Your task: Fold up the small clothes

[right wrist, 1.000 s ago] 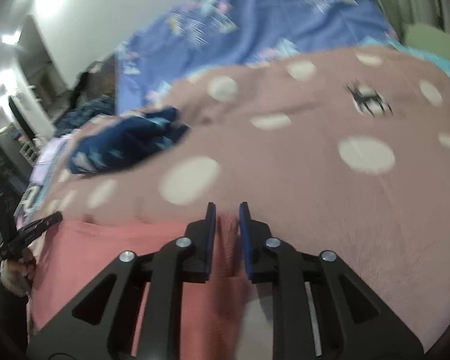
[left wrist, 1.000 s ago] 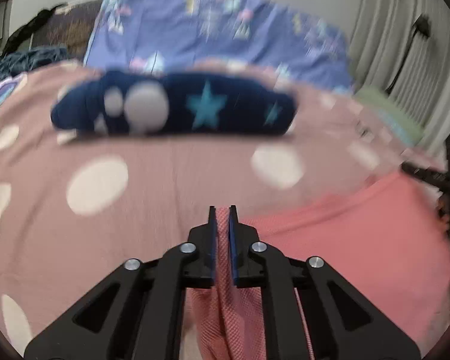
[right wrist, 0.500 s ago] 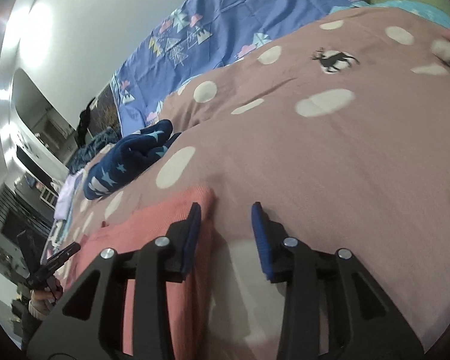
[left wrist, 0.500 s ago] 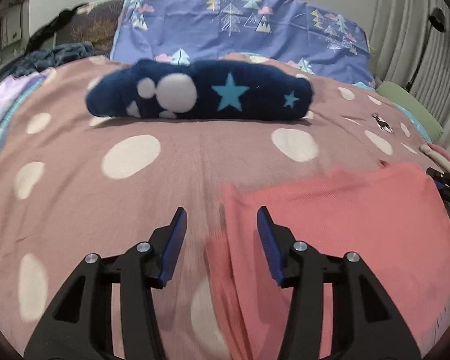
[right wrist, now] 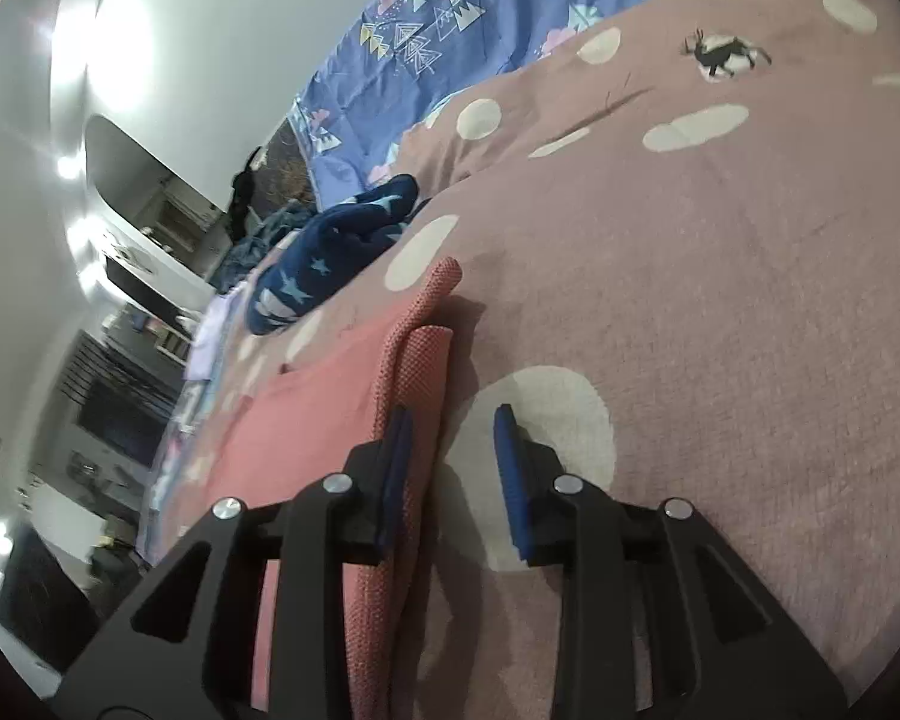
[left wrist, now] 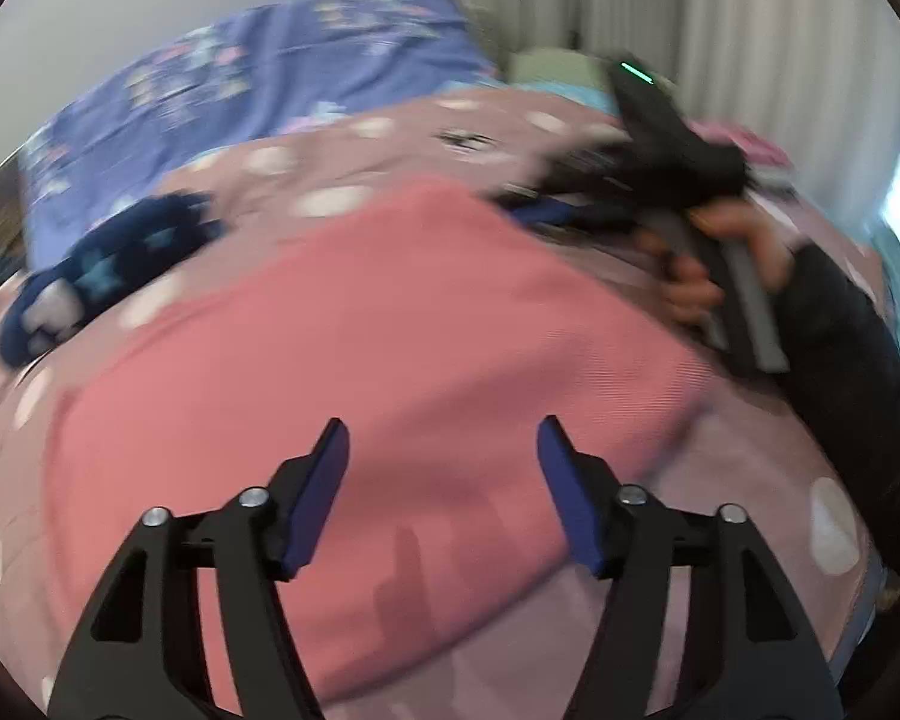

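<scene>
A: Covering nearly the whole bed is a dusty-pink blanket with pale spots, and a blue tree-print sheet lies at its far end.

B: And the clothes?

A: A pink garment lies spread flat on the blanket, its right edge doubled over into a narrow fold. A navy star-print garment sits bunched up well beyond it, towards the blue sheet.

B: How do the tongs stand?

A: The left tongs have just been opening and hang wide apart above the pink garment, gripping nothing. The right tongs have just been closing a little; they are part open, with the folded pink edge just beside the left pad, not pinched. A hand in a dark sleeve holds them.
</scene>
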Tool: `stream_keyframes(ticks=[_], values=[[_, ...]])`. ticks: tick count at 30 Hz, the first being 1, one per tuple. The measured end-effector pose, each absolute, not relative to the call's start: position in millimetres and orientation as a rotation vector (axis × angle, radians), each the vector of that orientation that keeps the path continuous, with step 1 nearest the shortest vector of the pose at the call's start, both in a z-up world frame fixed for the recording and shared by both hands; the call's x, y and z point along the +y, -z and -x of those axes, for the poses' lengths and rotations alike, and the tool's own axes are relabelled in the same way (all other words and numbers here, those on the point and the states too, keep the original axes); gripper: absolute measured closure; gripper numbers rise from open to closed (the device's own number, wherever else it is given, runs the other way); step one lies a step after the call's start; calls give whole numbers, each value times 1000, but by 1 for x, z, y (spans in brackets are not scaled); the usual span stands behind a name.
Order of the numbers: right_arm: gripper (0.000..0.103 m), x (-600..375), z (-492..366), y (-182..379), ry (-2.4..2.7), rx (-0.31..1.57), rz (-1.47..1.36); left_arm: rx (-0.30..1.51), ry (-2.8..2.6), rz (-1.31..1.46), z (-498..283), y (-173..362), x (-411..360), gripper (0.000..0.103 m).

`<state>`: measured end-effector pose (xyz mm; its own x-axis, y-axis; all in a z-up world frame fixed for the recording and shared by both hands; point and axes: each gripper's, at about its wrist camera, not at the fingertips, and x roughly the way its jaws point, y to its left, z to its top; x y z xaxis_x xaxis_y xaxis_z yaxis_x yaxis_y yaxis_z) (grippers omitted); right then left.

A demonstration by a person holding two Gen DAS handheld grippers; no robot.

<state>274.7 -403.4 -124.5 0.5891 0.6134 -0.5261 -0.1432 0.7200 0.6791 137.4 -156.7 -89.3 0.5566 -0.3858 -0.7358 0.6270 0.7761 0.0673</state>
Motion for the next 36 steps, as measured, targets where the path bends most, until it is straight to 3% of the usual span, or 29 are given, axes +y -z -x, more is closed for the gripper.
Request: stream_keyframes(ticks=[4, 6, 8, 10, 15, 21, 23, 26, 27, 30, 32, 33, 36], values=[[72, -403, -278, 125, -503, 846, -646, 794, 692, -445, -118, 109, -213, 28], [65, -398, -279, 123, -524, 849, -621, 790, 715, -510, -109, 117, -234, 24], [52, -392, -279, 119, -557, 842, -597, 775, 716, -566, -102, 124, -247, 23], [48, -387, -277, 116, -576, 835, -576, 765, 704, -584, -99, 126, -252, 20], [48, -386, -281, 116, -578, 837, -584, 751, 651, -605, -100, 129, -258, 20], [52, -387, -283, 119, -549, 846, -586, 722, 573, -647, -99, 125, -261, 20], [57, -385, -284, 120, -534, 850, -572, 698, 565, -685, -92, 125, -264, 24], [66, -385, -286, 122, -503, 855, -583, 687, 575, -701, -88, 123, -266, 57], [66, -386, -287, 123, -501, 851, -603, 686, 570, -700, -88, 123, -267, 60], [69, -389, -290, 126, -513, 839, -645, 688, 560, -692, -89, 125, -267, 61], [88, -389, -292, 128, -496, 839, -656, 690, 561, -689, -90, 126, -267, 61], [91, -391, -293, 130, -485, 842, -663, 686, 559, -696, -89, 127, -268, 61], [93, -395, -296, 134, -494, 851, -705, 662, 557, -736, -83, 128, -272, 59]])
